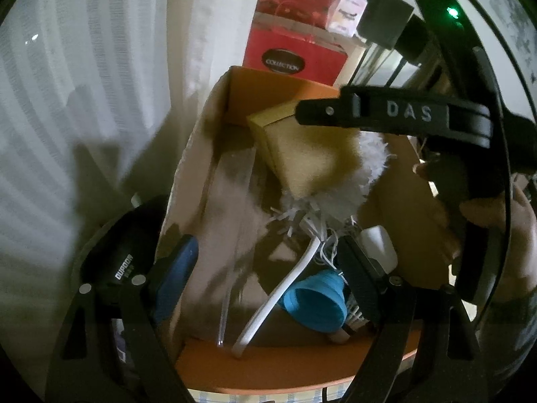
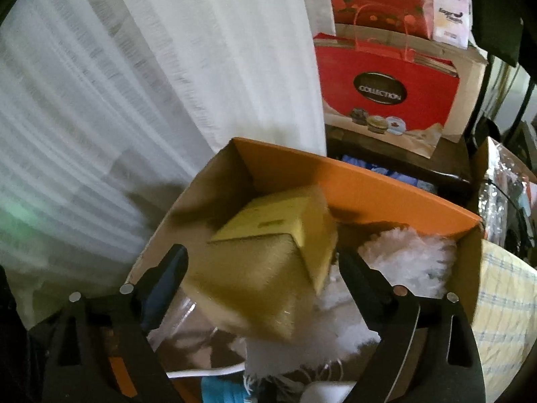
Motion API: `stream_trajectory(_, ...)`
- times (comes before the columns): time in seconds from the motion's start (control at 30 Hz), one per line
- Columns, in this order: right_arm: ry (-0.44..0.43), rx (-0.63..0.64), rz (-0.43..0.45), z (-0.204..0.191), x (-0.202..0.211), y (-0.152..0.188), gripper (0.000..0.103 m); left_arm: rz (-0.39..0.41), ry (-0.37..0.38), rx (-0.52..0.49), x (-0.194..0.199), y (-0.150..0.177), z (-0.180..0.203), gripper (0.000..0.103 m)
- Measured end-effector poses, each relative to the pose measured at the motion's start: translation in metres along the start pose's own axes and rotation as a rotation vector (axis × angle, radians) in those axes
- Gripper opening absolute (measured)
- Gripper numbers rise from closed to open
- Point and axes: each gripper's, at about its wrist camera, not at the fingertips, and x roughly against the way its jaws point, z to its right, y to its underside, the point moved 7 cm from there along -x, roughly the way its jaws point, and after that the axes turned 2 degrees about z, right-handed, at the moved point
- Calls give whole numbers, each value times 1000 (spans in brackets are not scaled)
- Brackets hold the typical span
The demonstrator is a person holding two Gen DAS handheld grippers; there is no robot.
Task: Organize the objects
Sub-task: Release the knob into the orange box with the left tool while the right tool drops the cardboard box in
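1. The orange cardboard box [image 2: 369, 181] filled the frame's centre.
2. A yellow box [image 2: 268, 262] lay tilted inside it, between the right gripper's [image 2: 261, 268] parted, unclamped jaws.
3. The left gripper [image 1: 268, 262] hung open over a blue funnel [image 1: 315, 302] at lower centre.

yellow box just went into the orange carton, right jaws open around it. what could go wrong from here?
1. The yellow box sits tilted on the white fluffy item, not flat; it may slide or tip.
2. It lies between the right gripper fingers; pulling back crooked could snag it.
3. The orange carton is already crowded, so the blue funnel may get buried.
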Motion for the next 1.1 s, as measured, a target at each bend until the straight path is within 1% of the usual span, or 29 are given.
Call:
stream_trajectory(0.1, 24, 10, 14, 2, 7, 5, 93, -1, 6, 1, 1, 1, 0, 83)
stream_trajectory(0.23, -15, 24, 22, -8, 13, 13, 93, 3, 4, 4, 2, 1, 0, 83)
stream_trajectory(0.37, -15, 69, 53, -26, 20, 19, 93, 0, 6, 2, 2, 3, 2, 83)
stream_trajectory(0.43, 9, 112, 55, -35, 18, 21, 93, -3, 9, 3, 3, 3, 3, 83)
stream_trajectory(0.5, 64, 143, 52, -37, 14, 25, 93, 0, 10, 3, 4, 3, 4, 83)
stream_trajectory(0.53, 76, 143, 52, -37, 14, 26, 93, 1, 8, 1, 4, 3, 4, 83)
stream_trajectory(0.63, 34, 103, 44, -33, 17, 31, 93, 5, -2, -6, 7, 3, 6, 83)
stream_trajectory(0.8, 16, 59, 63, -21, 39, 42, 93, 14, 14, -15, 15, 4, 17, 83)
stream_trajectory(0.87, 11, 41, 75, -16, 49, 45, 93, 24, 10, -24, 20, 4, 23, 88)
stream_trajectory(0.9, 11, 30, 84, -12, 56, 48, 93, 30, 14, -27, 22, 4, 27, 96)
stream_trajectory(0.93, 12, 21, 91, -9, 63, 51, 93, 34, 24, -29, 24, 5, 30, 101)
stream_trajectory(1.0, 15, 0, 104, -2, 77, 58, 93, 37, 48, -40, 27, 5, 41, 101)
stream_trajectory(1.1, 30, -27, 123, 10, 98, 69, 93, 45, 52, -64, 30, 7, 56, 102)
